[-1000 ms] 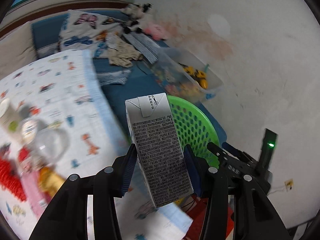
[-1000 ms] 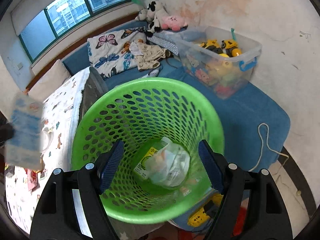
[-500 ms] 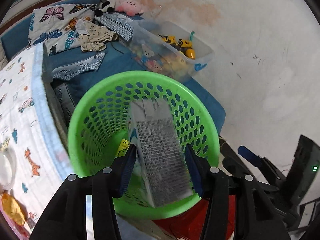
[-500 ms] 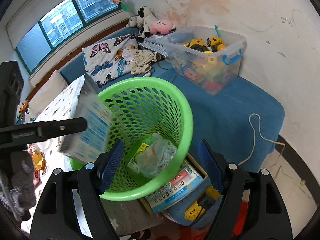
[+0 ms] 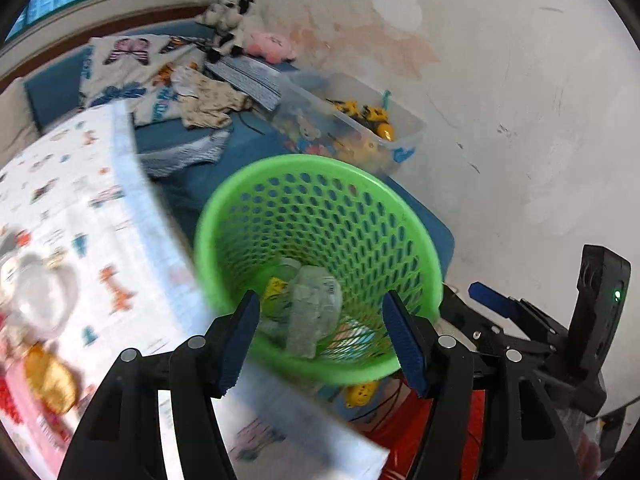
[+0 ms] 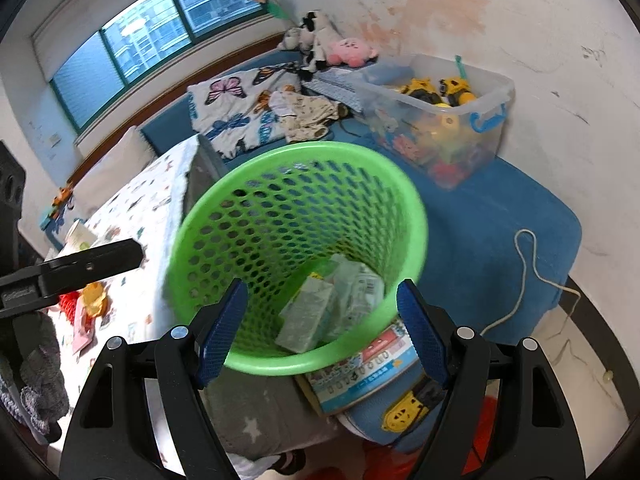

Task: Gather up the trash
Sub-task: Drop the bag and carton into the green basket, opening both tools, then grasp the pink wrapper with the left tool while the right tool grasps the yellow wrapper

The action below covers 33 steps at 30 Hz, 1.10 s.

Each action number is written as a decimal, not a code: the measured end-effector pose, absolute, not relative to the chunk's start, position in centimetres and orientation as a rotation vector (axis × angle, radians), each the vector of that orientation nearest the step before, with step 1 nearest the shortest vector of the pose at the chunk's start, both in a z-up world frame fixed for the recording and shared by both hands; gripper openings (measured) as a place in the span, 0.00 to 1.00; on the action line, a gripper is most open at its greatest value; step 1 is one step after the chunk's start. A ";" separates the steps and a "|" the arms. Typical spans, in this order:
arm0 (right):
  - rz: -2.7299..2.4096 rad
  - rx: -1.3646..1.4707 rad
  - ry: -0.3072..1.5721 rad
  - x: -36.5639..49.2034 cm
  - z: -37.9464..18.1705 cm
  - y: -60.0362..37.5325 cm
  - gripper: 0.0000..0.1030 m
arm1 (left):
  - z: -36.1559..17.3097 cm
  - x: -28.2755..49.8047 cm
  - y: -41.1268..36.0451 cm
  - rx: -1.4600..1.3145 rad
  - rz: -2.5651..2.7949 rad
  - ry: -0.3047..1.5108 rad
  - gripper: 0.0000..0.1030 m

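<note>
Now the left gripper [image 5: 320, 332] has just been opening, nothing between its jaws; the right gripper [image 6: 322, 328] also stands spread and empty. Carton [image 6: 306, 320] lies low-centre in the green basket [image 6: 404, 204] beside crumpled plastic [image 6: 360, 288]. Likely light, stiff-walled, crushable; best pinched across flat faces.

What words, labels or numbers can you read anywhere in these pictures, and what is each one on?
No text here reads clearly.
Booklet under the green basket: rows of printed figures, too small to read.
Wrapper inside the basket: a printed label, too blurred.
Carton in the basket: print not legible.
Left gripper arm: a small embossed mark, too small to read.
Butterfly cloth: blue lettering, too distorted.
</note>
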State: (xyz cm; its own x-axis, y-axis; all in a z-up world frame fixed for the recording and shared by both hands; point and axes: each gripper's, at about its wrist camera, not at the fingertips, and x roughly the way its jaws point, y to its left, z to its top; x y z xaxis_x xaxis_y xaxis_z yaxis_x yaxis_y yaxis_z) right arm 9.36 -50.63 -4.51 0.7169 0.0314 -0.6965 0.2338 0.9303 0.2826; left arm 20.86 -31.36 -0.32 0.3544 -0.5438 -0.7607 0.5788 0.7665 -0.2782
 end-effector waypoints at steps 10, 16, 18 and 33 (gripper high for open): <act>-0.028 0.317 0.762 10.3 -3.2 -45.8 0.76 | -0.7 19.5 -21.1 -0.033 -0.546 0.937 0.60; 0.044 0.276 0.770 11.4 -2.8 -42.3 0.76 | -1.4 18.7 -15.2 -0.072 -0.438 0.925 0.60; 0.066 0.263 0.772 11.8 -2.7 -41.2 0.76 | -1.8 18.3 -12.9 -0.089 -0.403 0.928 0.60; 0.186 0.200 0.797 13.7 -2.7 -35.0 0.76 | -6.5 20.1 -7.6 -0.103 -0.273 1.001 0.60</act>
